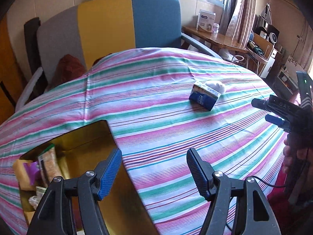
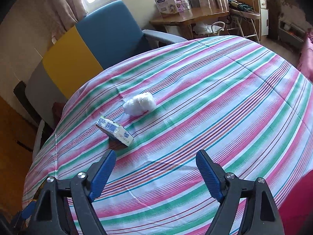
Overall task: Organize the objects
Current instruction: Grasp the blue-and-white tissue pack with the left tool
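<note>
A small blue tissue pack (image 1: 204,96) lies on the striped tablecloth (image 1: 156,101), with a crumpled white plastic bag (image 1: 216,87) right behind it. In the right wrist view the pack (image 2: 115,132) sits ahead and left, the bag (image 2: 139,103) beyond it. An open cardboard box (image 1: 78,152) at the table's left holds several packets. My left gripper (image 1: 154,168) is open and empty, its left finger over the box edge. My right gripper (image 2: 155,168) is open and empty above the cloth; it also shows in the left wrist view (image 1: 268,111) at the right.
A sofa with grey, yellow and blue panels (image 1: 109,23) stands behind the table. A wooden side table (image 2: 187,15) with a white carton stands by the window. Shelves with clutter (image 2: 244,5) fill the far right corner.
</note>
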Available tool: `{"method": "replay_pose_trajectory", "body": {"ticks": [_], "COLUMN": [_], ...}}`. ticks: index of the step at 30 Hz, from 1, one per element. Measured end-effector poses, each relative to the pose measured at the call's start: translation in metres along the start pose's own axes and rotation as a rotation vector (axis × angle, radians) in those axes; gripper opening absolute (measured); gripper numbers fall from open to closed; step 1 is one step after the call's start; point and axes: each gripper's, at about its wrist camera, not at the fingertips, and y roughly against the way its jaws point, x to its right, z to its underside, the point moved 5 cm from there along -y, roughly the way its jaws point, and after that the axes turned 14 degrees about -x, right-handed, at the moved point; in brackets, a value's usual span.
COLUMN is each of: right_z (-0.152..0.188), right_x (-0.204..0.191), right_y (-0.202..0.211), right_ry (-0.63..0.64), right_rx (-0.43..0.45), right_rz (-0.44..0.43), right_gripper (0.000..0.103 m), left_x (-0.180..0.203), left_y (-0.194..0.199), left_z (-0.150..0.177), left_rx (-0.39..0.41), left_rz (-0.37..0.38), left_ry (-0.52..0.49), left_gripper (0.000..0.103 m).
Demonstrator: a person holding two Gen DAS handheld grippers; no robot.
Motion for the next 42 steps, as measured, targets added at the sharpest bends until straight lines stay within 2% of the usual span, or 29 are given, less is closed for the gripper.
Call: {"method": "replay_pose_trajectory", "body": {"ticks": [9,16,19,21,26,27,28,29,32,36,39,42], "right_z": [-0.003,-0.003,-0.001,-0.001,0.0,0.0,0.0,0.001,0.0,0.001,0.003,0.005], "right_x": [0.017,0.017,0.018,0.019,0.02,0.019,0.018,0.018,0.02,0.017,0.015,0.012], "right_y": [0.004,-0.003,-0.005,-0.006,-0.009,-0.01,-0.011,-0.011,-0.011,-0.01,-0.009,-0.018], "right_ry": [-0.088,-0.102,-0.104,-0.111,-0.119,-0.114,-0.109,-0.108,-0.107,-0.088,-0.073,-0.053], "right_rx": [0.007,-0.032,-0.043,-0.049,-0.063,-0.068,-0.072,-0.073,-0.068,-0.062,-0.063,-0.102], "right_rz": [-0.039,-0.068,-0.08,-0.089,-0.103,-0.103,-0.102,-0.098,-0.091,-0.075,-0.055,-0.033], "right_gripper": [0.086,0.086,0.086,0.086,0.087,0.087,0.087,0.087,0.087,0.087,0.087,0.087], "left_x": [0.039,0.077,0.088,0.094,0.099,0.099,0.098,0.097,0.094,0.082,0.071,0.061], "left_y": [-0.04,-0.082,-0.096,-0.108,-0.154,-0.163,-0.168,-0.17,-0.164,-0.139,-0.12,-0.099], "left_z": [-0.048,-0.098,-0.12,-0.134,-0.154,-0.154,-0.152,-0.148,-0.135,-0.106,-0.081,-0.055], "left_rx": [-0.083,-0.144,-0.144,-0.146,-0.224,-0.254,-0.271,-0.284,-0.273,-0.24,-0.224,-0.201], "left_rz": [0.176,0.293,0.308,0.3,0.25,0.254,0.272,0.288,0.296,0.288,0.25,0.206], "left_ry": [0.041,0.097,0.13,0.151,0.205,0.215,0.224,0.221,0.152,0.088,0.057,0.007], "left_gripper": [0.07,0.071,0.075,0.081,0.081,0.078,0.07,0.047,0.03,0.028,0.028,0.028]}}
